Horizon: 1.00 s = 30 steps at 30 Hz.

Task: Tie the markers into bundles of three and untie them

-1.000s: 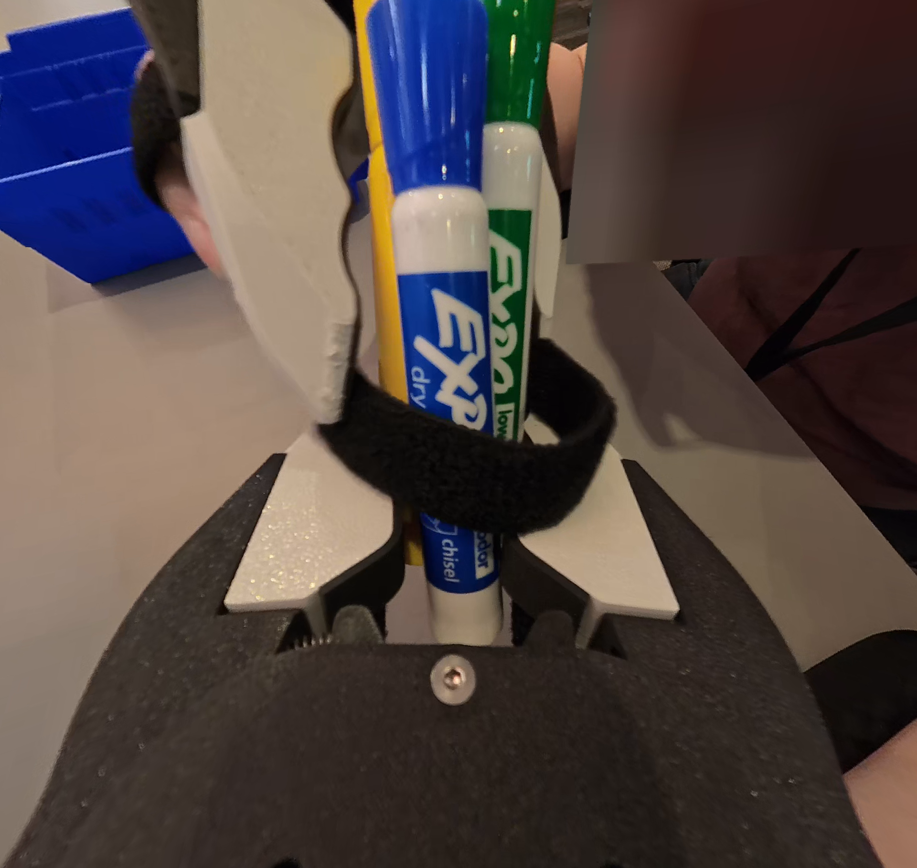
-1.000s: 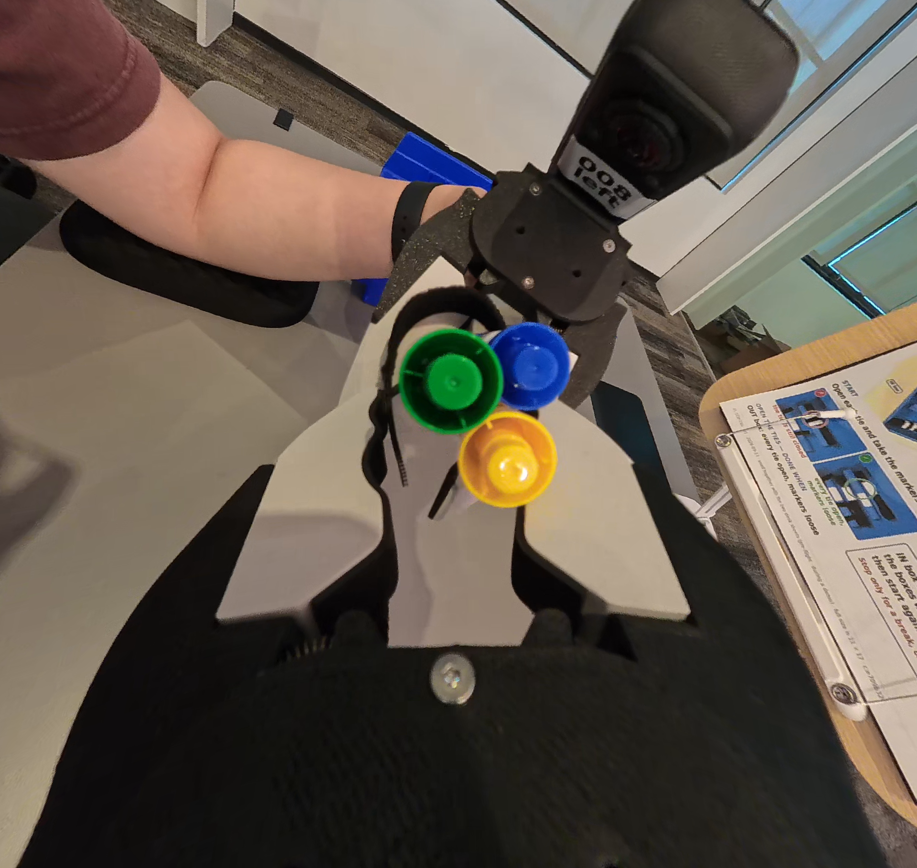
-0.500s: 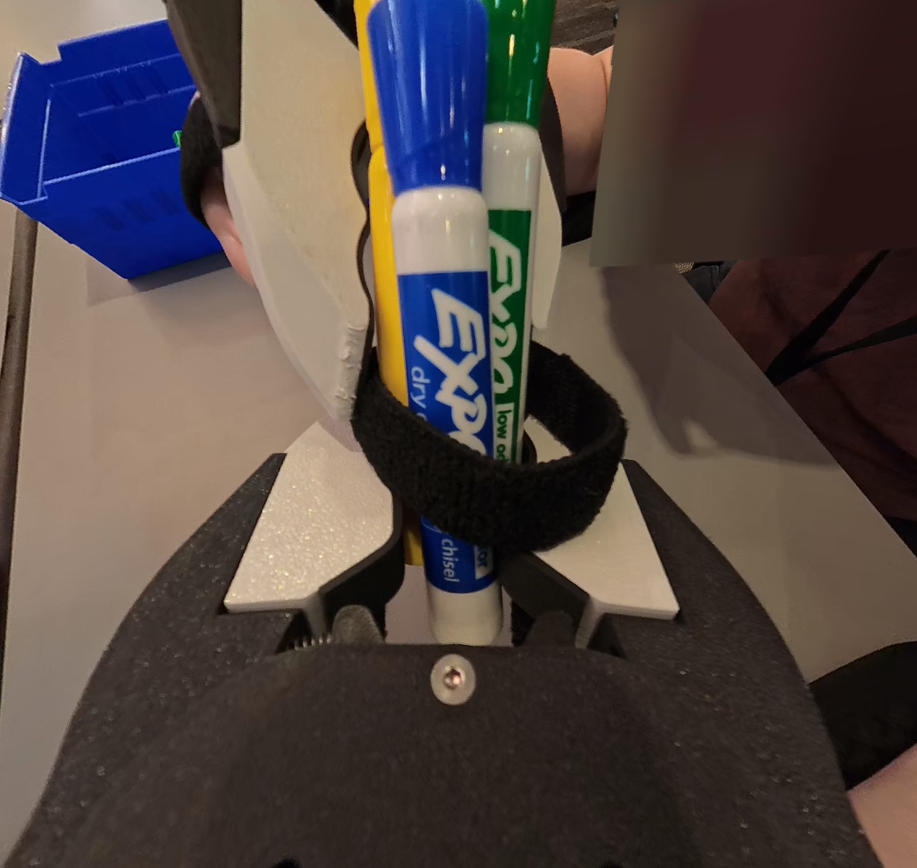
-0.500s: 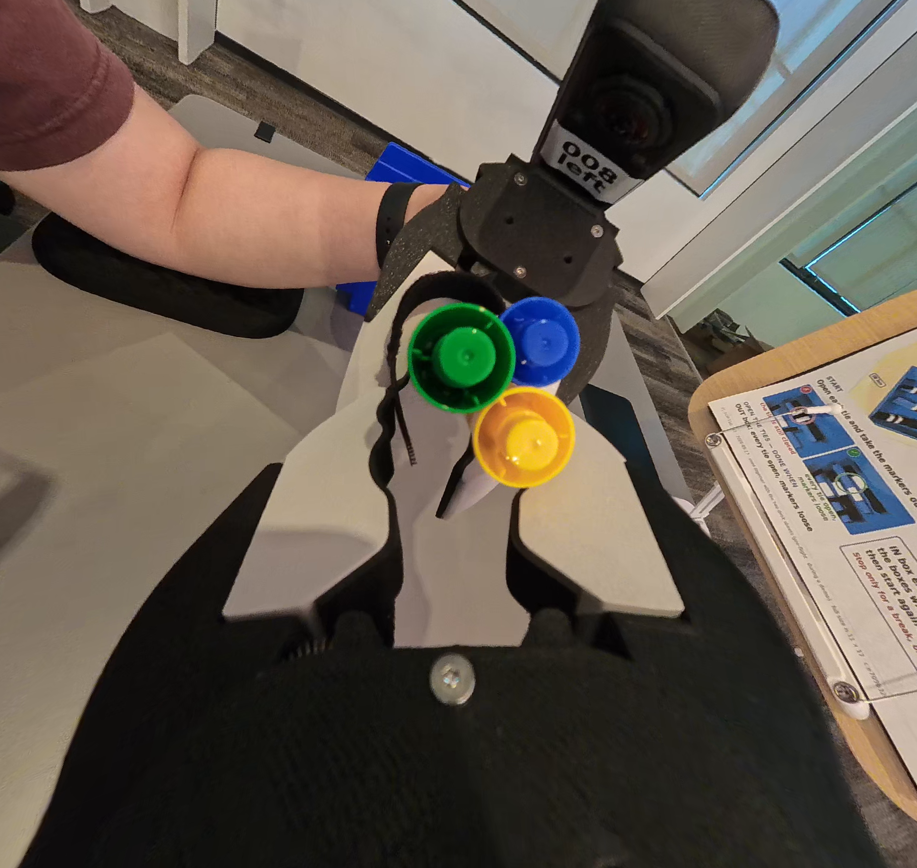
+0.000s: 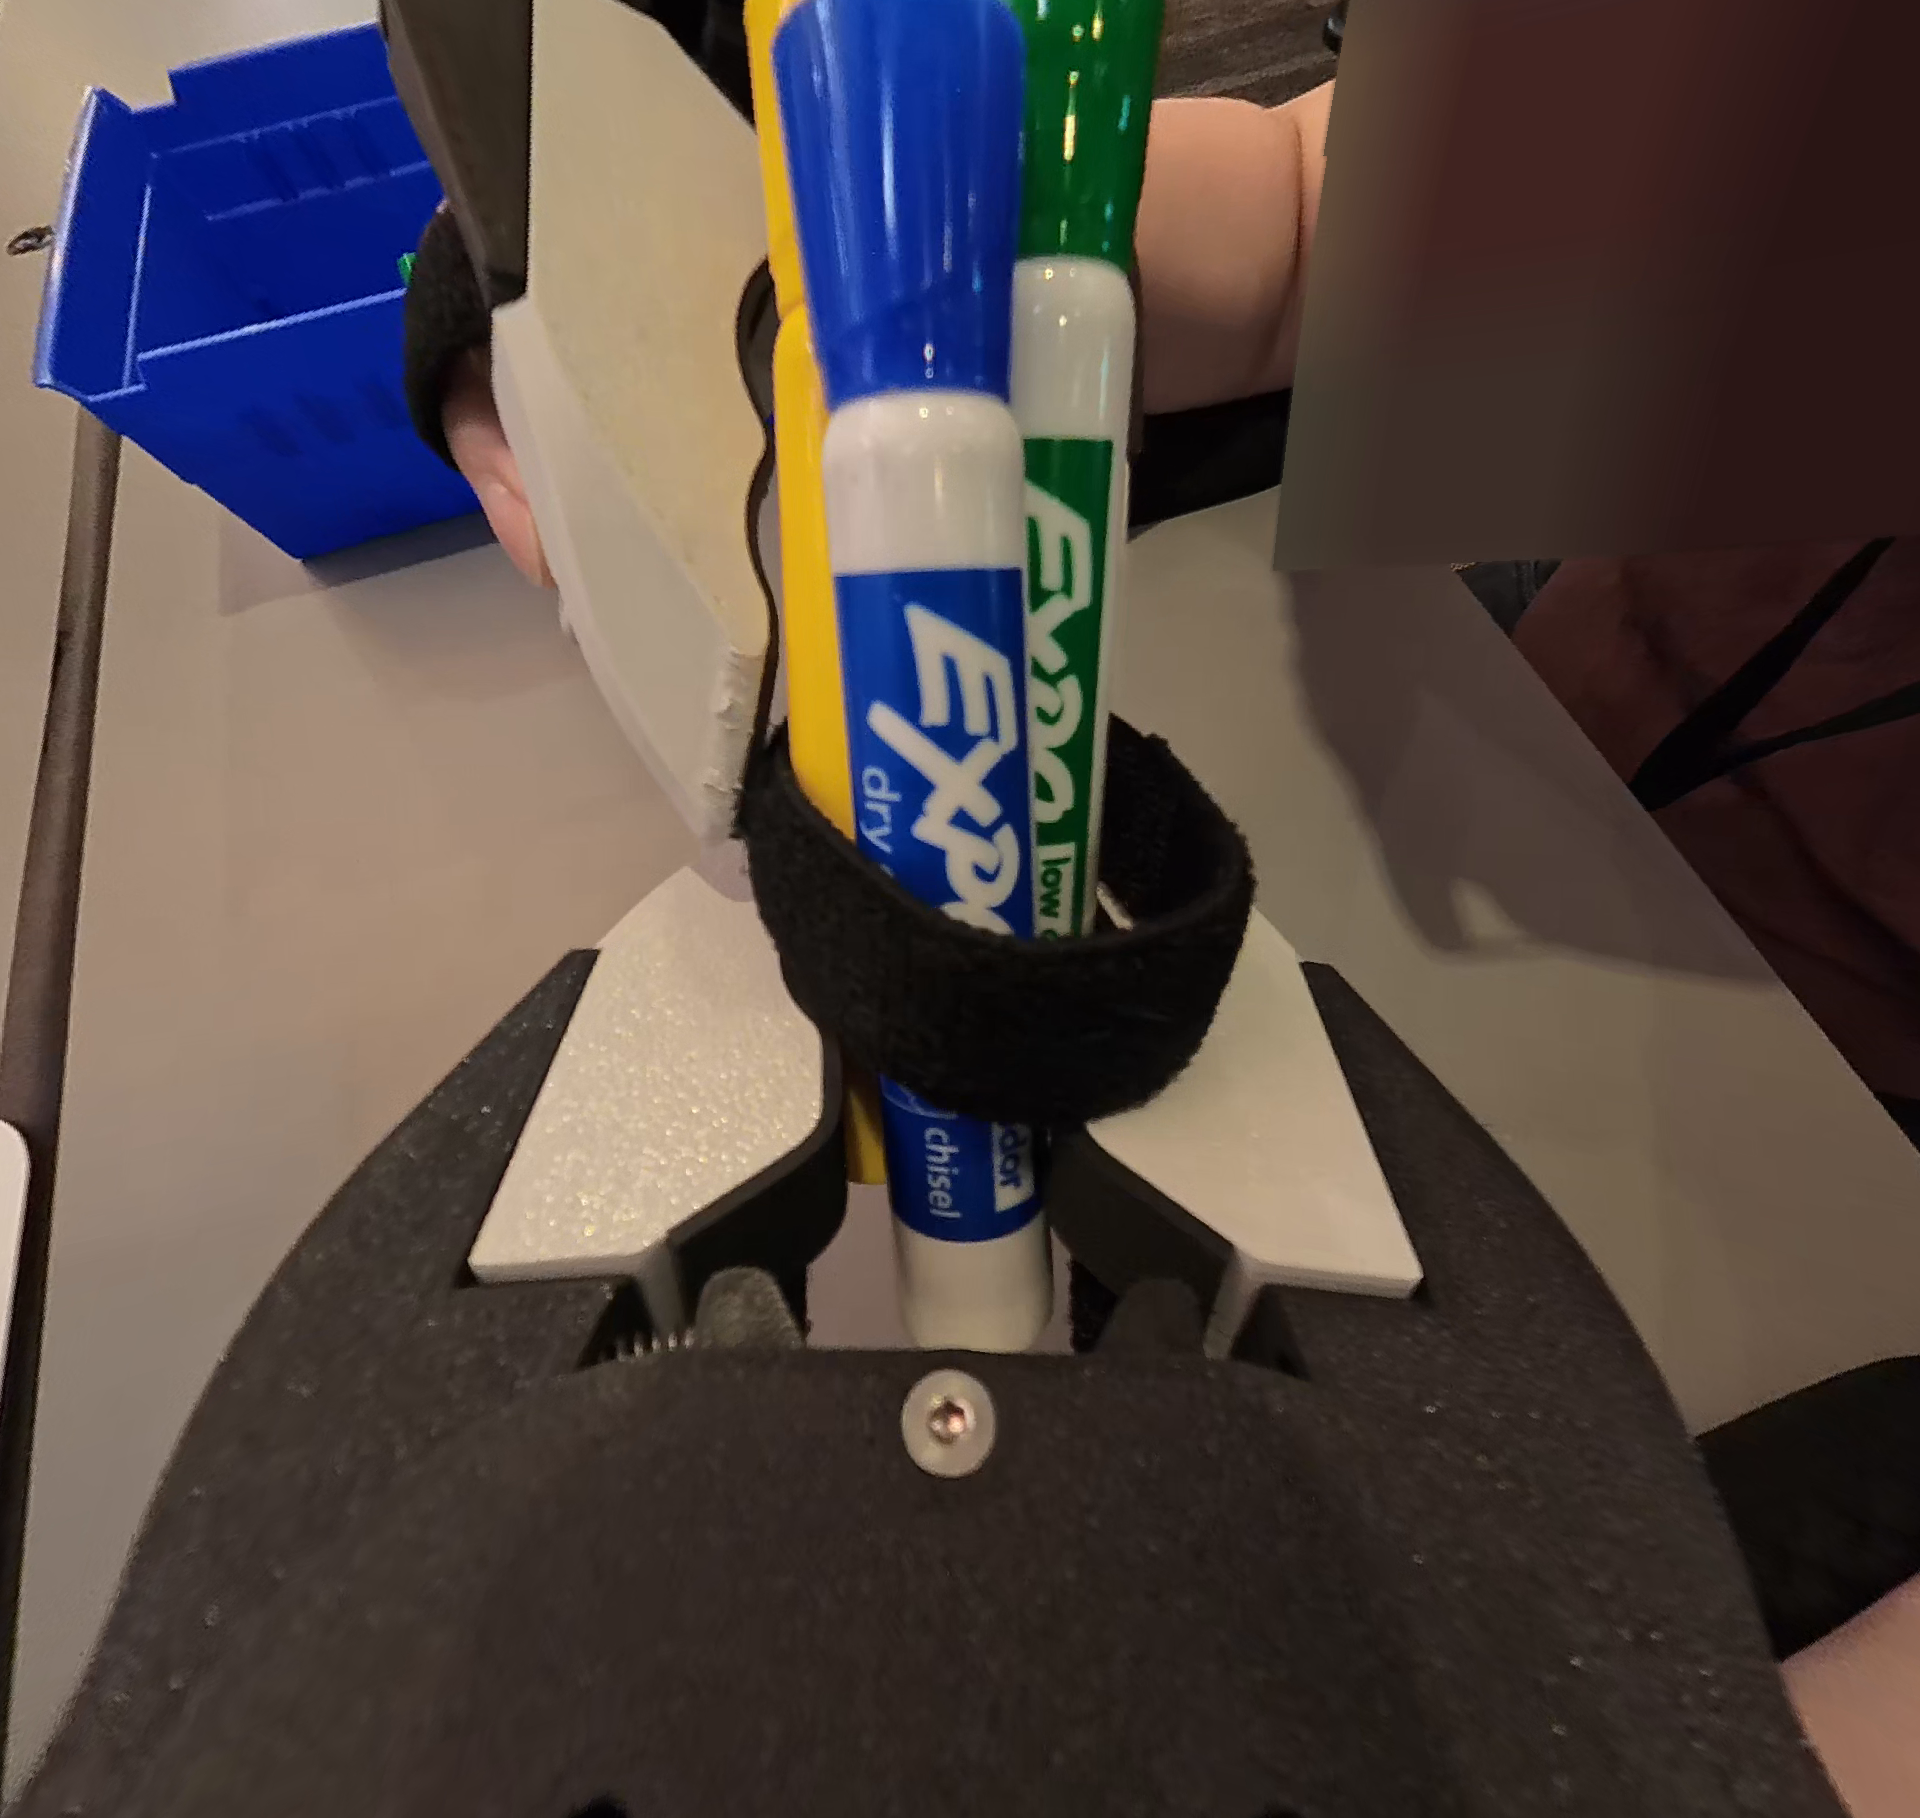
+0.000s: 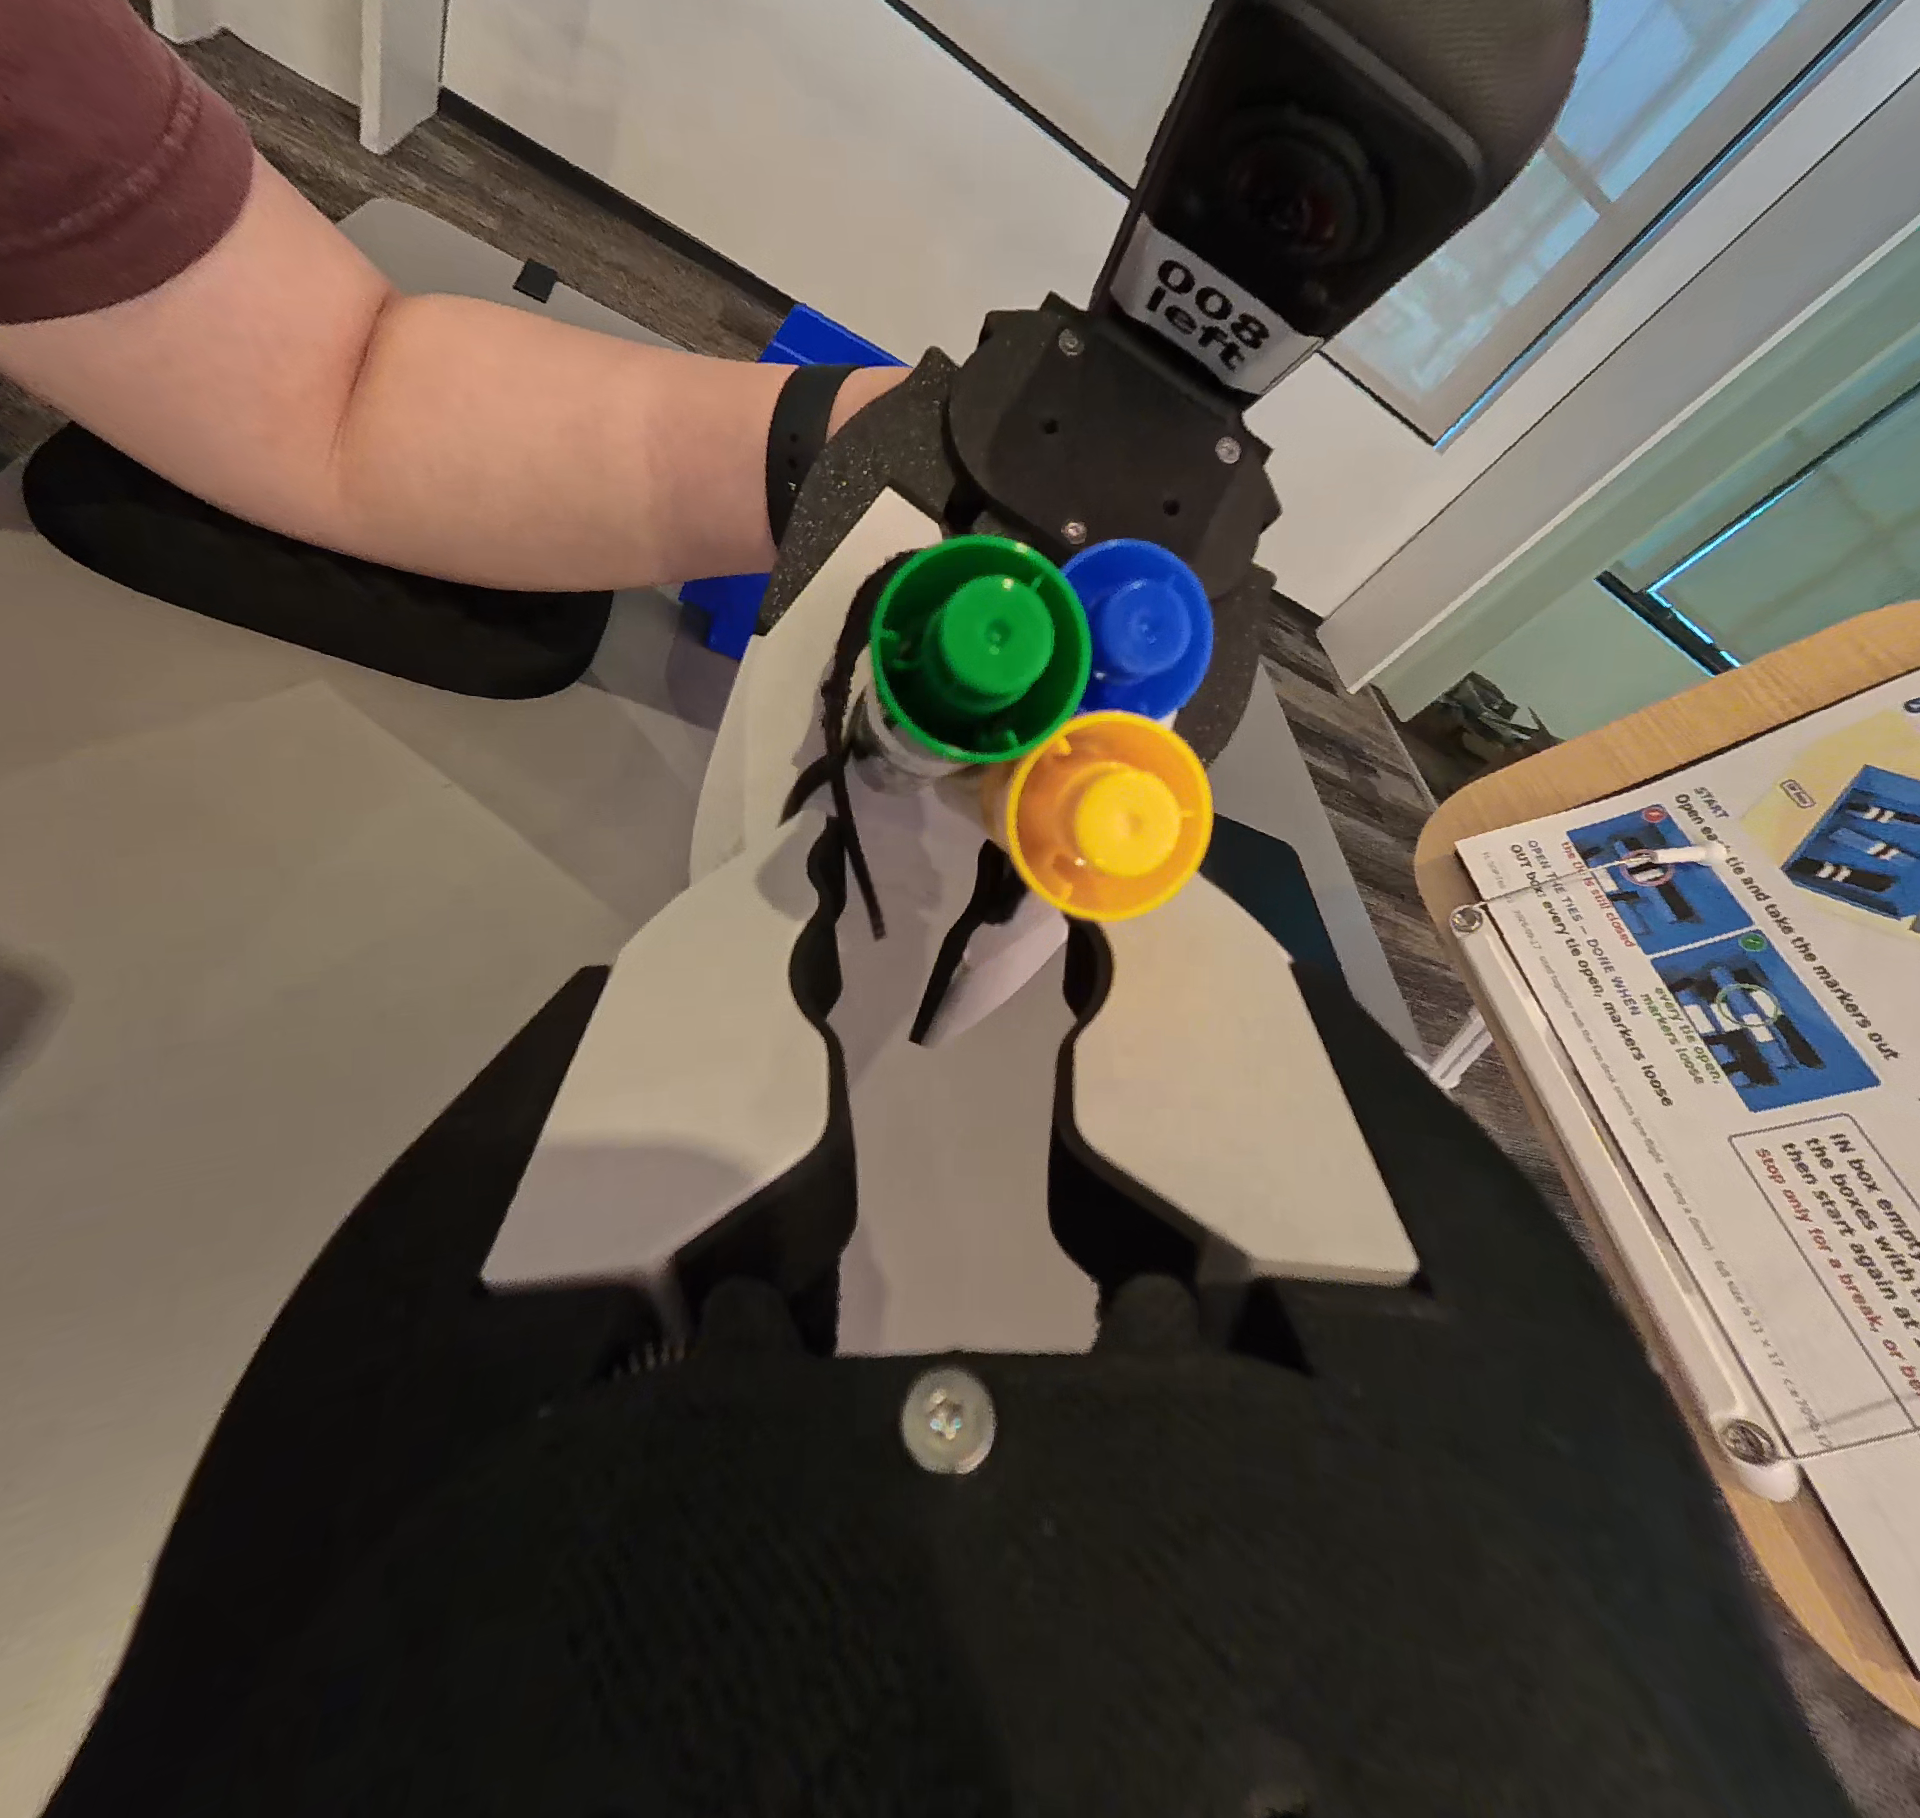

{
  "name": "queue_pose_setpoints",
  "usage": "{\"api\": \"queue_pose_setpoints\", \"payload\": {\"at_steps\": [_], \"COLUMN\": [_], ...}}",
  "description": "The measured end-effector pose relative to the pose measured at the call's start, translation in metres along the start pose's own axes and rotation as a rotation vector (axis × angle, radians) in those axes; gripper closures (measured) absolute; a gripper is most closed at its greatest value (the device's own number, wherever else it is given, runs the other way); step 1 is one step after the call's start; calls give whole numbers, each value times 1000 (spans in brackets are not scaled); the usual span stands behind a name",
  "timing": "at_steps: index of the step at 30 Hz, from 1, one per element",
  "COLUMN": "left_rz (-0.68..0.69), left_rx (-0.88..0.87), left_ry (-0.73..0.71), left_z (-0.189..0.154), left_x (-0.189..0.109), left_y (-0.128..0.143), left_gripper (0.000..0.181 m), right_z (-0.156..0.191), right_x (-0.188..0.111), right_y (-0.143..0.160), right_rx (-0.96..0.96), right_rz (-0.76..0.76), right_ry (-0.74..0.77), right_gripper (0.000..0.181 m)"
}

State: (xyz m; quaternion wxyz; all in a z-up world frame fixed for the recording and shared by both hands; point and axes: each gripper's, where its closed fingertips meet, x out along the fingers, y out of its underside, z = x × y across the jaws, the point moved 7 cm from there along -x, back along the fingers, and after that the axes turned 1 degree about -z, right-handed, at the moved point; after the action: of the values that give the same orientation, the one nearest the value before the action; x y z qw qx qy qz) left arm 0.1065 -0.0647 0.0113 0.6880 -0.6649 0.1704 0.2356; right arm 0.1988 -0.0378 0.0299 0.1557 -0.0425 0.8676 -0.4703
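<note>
Three markers, blue (image 5: 914,418), green (image 5: 1070,397) and yellow (image 5: 795,480), stand together in my left gripper (image 5: 977,911), which is shut on their lower ends. A black hook-and-loop strap (image 5: 997,999) loops loosely around them just above its fingers. One finger (image 5: 634,418) of my right gripper lies along the yellow marker with its tip against the strap. In the right wrist view my right gripper (image 6: 961,895) straddles the bundle from the cap end, closed against it. The green (image 6: 977,636), blue (image 6: 1143,625) and yellow (image 6: 1117,818) caps face that camera.
A blue bin (image 5: 239,314) sits at the far left of the grey table (image 5: 312,833). A person's forearm (image 6: 468,438) reaches in from the left. A printed instruction sheet (image 6: 1714,1041) lies on a wooden table at the right. Left tips to right tips: about 4 cm.
Both grippers keep their hold on the bundle. The strap loop has slid slightly right and sits more snugly. The left view has turned, so the blue bin shows further right.
</note>
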Motion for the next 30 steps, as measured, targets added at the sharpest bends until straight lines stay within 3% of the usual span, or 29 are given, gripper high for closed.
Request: {"api": "queue_pose_setpoints", "payload": {"at_steps": [21, 30], "left_rz": [-5, -4], "left_rx": [-7, -12], "left_ry": [-20, -7], "left_z": [2, 1], "left_x": [-5, -3], "left_y": [0, 1], "left_gripper": [138, 138], "right_z": [-1, 1], "right_x": [0, 0], "right_y": [3, 4], "right_rx": [15, -65], "right_rz": [12, 33], "right_ry": [-3, 11], "right_gripper": [152, 155]}}
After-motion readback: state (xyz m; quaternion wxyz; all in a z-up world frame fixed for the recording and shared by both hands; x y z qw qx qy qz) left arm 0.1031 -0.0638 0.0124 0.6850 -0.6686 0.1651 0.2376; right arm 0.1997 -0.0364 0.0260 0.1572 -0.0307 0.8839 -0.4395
